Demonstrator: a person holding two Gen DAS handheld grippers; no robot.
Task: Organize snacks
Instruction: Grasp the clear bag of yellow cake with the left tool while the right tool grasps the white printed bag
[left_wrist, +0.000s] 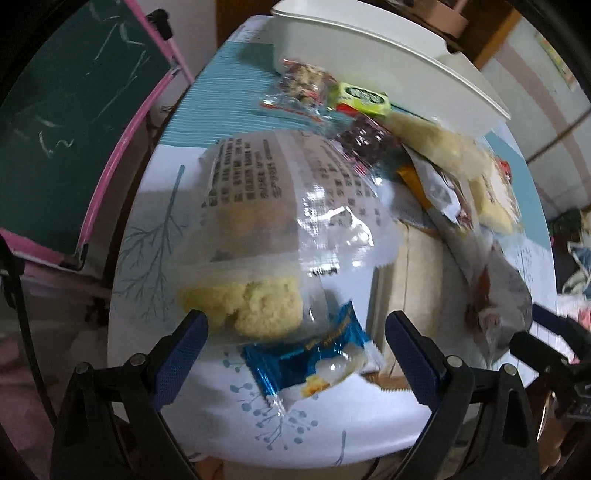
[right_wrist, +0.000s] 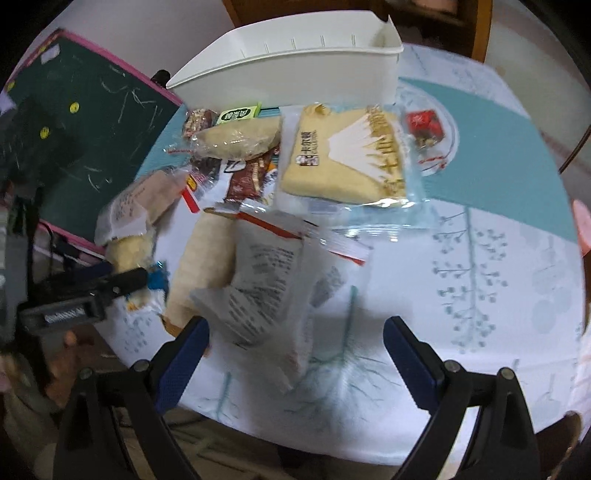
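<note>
My left gripper (left_wrist: 297, 350) is open and low over the round table. Just ahead of its fingers lies a clear packet with yellow cake (left_wrist: 251, 258), and a small blue packet (left_wrist: 314, 362) sits between the fingertips. A heap of mixed snack packets (left_wrist: 443, 173) stretches toward the white bin (left_wrist: 369, 48) at the back. My right gripper (right_wrist: 295, 354) is open too, with a white printed packet (right_wrist: 266, 288) near its left finger. A large beige pastry packet (right_wrist: 343, 155) lies in front of the white bin (right_wrist: 295, 74). The left gripper (right_wrist: 92, 291) shows at the left.
A green chalkboard with a pink frame (left_wrist: 74, 110) leans beside the table on the left. The tablecloth (right_wrist: 480, 277) has bare room on the right. A small red packet (right_wrist: 424, 125) lies by the bin's right end. The table edge curves close below both grippers.
</note>
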